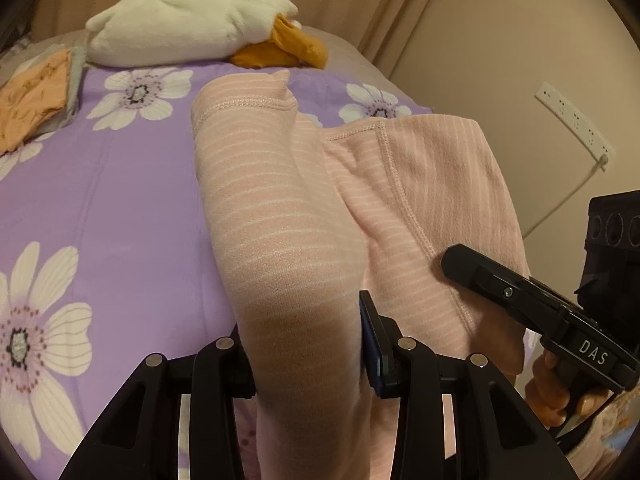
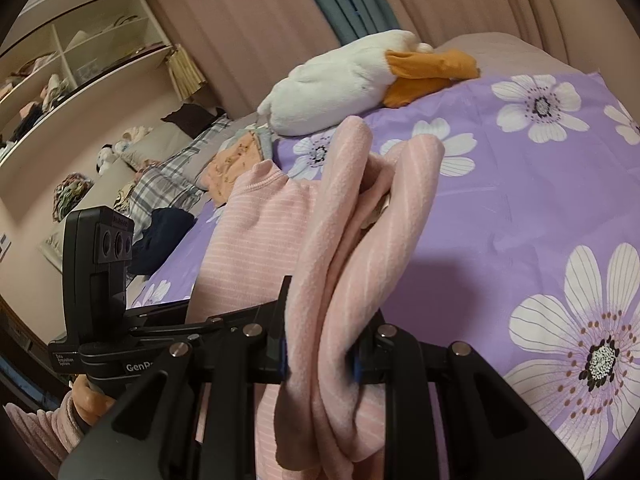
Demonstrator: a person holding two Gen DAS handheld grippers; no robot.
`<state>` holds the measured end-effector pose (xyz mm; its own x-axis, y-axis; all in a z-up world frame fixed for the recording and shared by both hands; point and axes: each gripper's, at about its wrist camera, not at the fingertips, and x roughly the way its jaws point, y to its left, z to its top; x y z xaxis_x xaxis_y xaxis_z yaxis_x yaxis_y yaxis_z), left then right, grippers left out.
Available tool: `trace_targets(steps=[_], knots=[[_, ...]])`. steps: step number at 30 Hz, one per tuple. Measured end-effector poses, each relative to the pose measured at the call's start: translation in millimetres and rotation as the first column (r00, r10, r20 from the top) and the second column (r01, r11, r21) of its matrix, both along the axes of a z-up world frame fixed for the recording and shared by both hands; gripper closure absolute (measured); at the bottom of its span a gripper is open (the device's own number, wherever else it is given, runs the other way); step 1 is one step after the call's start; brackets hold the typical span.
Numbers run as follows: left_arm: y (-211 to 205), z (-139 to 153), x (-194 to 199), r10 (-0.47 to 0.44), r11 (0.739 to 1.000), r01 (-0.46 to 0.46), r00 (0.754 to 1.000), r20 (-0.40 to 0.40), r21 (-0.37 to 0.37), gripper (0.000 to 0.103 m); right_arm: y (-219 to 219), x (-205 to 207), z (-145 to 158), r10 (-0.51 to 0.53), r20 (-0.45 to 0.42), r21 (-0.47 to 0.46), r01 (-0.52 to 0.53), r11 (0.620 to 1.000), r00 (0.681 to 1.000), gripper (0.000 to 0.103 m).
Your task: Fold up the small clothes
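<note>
I have the pink garment [image 1: 288,216] pinched at 2 places and lifted off the bed [image 1: 120,200], so I judge the fold only begun: the cloth hangs in loose bunches with no flat crease yet, and it remains to be laid down and doubled over. A folded orange piece [image 1: 34,96] at the upper left of the left view looks like finished work. My left gripper [image 1: 308,344], at the bottom centre of its frame, has its jaws narrowed onto a striped sleeve-like part that runs up the middle. My right gripper [image 2: 320,352], at the bottom centre of its own view, has jaws clamped on a thicker wad of the same garment. Both tools tilt down toward the bed, and the right one shows at the right edge of the left view, just beside the cloth. A plush duck [image 1: 188,24] lies at the top, well apart.
</note>
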<state>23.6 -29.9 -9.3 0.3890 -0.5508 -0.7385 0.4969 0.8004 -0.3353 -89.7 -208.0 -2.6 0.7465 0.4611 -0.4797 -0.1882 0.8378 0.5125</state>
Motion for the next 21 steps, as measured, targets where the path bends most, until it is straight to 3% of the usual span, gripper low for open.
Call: trace_targets(steps=[21], knots=[[40.8,5.6,16.0,0.112,0.994,-0.112,0.993,0.046,0.000,0.065,44.9,45.6,15.3,0.092,0.025,-0.051,-0.090,0.995,0.995,0.080]])
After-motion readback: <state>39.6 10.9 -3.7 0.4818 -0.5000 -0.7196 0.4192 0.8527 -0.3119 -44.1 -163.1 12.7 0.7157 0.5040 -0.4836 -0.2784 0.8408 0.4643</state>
